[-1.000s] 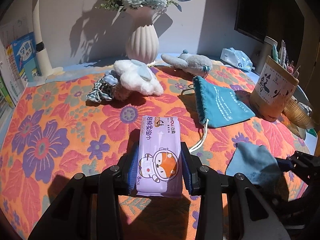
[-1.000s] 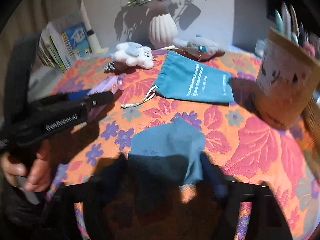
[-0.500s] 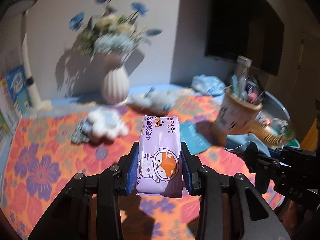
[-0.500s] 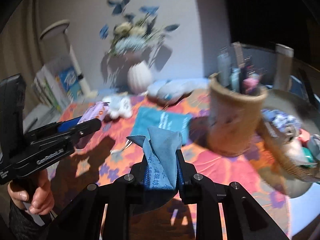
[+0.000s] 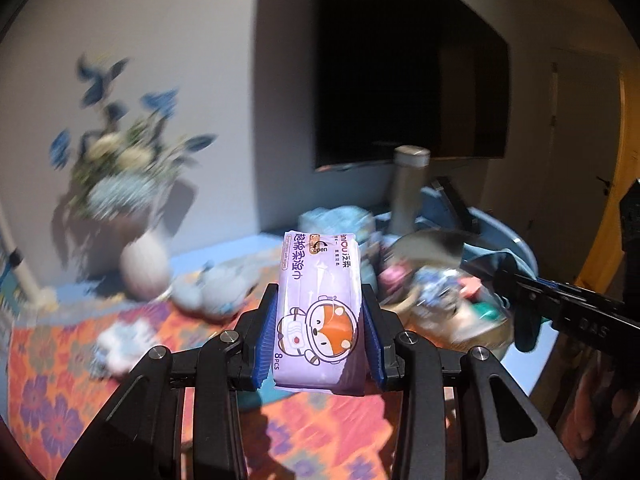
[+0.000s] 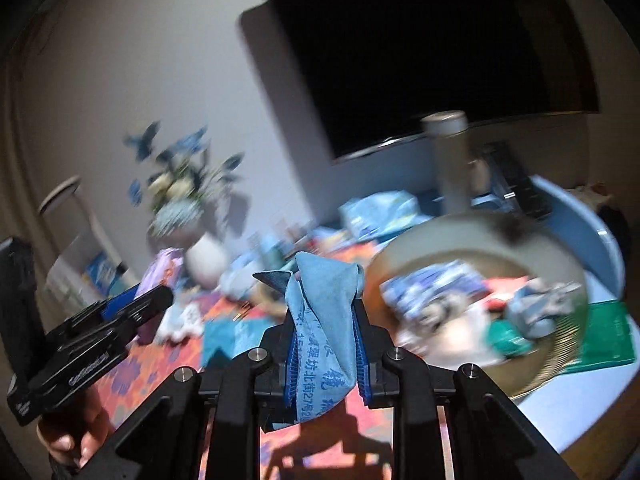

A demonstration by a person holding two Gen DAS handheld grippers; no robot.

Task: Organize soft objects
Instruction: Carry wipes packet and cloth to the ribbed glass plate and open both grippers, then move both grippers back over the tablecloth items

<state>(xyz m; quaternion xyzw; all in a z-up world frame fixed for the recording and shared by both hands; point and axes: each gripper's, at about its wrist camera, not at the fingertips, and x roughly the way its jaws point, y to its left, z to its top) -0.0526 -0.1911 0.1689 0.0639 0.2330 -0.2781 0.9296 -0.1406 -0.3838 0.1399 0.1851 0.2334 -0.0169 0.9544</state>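
Both grippers now lifted off the floral cloth toward basket | left gripper clamps wipes pack | right gripper pinches blue cloth | risk: loose cloth slips or snags the rim.

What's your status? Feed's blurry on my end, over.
Left gripper shut on purple wipes pack. Right gripper shut on blue cloth. Both in the air; round basket ahead already holds items.

You've got two grippers, one wipes pack, one blue cloth, one vase of flowers, one metal bottle, one round basket; basket contents too blurred to count.
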